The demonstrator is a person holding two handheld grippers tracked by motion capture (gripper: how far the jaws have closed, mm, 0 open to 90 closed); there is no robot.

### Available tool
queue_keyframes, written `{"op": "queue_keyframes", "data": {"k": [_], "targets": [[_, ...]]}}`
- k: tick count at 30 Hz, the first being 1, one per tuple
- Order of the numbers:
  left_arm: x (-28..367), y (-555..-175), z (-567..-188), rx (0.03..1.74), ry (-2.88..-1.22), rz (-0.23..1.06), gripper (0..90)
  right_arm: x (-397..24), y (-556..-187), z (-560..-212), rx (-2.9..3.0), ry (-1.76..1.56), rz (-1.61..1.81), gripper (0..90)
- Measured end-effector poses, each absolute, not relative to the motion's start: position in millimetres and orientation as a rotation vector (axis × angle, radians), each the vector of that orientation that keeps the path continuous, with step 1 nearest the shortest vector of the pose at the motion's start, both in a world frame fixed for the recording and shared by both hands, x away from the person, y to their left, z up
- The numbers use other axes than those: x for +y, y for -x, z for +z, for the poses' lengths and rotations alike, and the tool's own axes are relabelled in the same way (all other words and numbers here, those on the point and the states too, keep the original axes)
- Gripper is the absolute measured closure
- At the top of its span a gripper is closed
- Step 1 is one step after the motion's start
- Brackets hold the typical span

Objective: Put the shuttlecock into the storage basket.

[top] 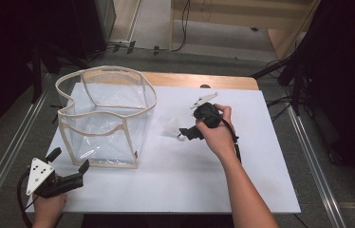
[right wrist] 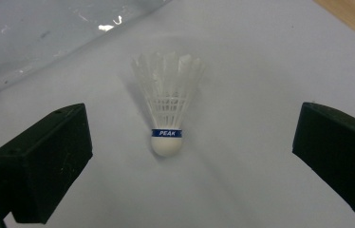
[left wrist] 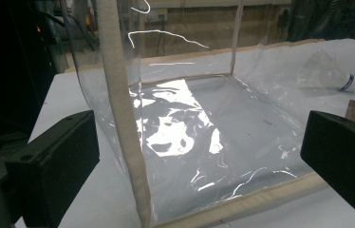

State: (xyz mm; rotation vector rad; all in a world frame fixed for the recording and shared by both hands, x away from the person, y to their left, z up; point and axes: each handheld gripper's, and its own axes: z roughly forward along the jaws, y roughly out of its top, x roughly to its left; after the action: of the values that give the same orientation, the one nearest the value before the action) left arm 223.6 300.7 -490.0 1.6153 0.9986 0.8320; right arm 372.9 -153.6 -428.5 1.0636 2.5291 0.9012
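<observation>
1. Because the shuttlecock lies on its side on the white table, cork end toward the camera in the right gripper view, the right gripper has its jaws spread wide on either side of it. Neither jaw touches it, and the grip looks lined up on the cork and its blue band, where the thing is firmest.

2. In the high view the shuttlecock sits just right of centre frame, just beside the right-hand wall of the clear bag and apart from it. The right gripper reaches it from the right, held in the person's hand.

3. The clear bag stands upright in the left-centre of that frame with its cloth-edged mouth open upward, probably so that something can be dropped in from above. It looks empty.

4. At the lower left of the high view, the left gripper waits with its jaws apart, pointed at the bag's near corner. In the left gripper view the bag's cloth-bound corner edge rises between those jaws without touching either, so my guess is it is placed to steady the bag.
</observation>
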Motion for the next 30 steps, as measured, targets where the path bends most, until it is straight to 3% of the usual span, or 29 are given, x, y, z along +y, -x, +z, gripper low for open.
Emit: {"op": "queue_keyframes", "data": {"k": [20, 21, 30], "targets": [[299.9, -223.3, -490.1, 0.997, -1.619, 0.832, 0.0, -135.3, -388.6, -452.5, 2.648, -1.128, 0.741, 0.0], [300.0, -223.4, -490.1, 0.997, -1.618, 0.832, 0.0, -134.6, -388.9, -453.3, 2.649, -1.13, 0.727, 3.8], [300.1, -223.3, -490.0, 0.995, -1.619, 0.833, 0.0, -128.5, -391.6, -459.9, 2.681, -1.168, 0.69, 8.8]]}}
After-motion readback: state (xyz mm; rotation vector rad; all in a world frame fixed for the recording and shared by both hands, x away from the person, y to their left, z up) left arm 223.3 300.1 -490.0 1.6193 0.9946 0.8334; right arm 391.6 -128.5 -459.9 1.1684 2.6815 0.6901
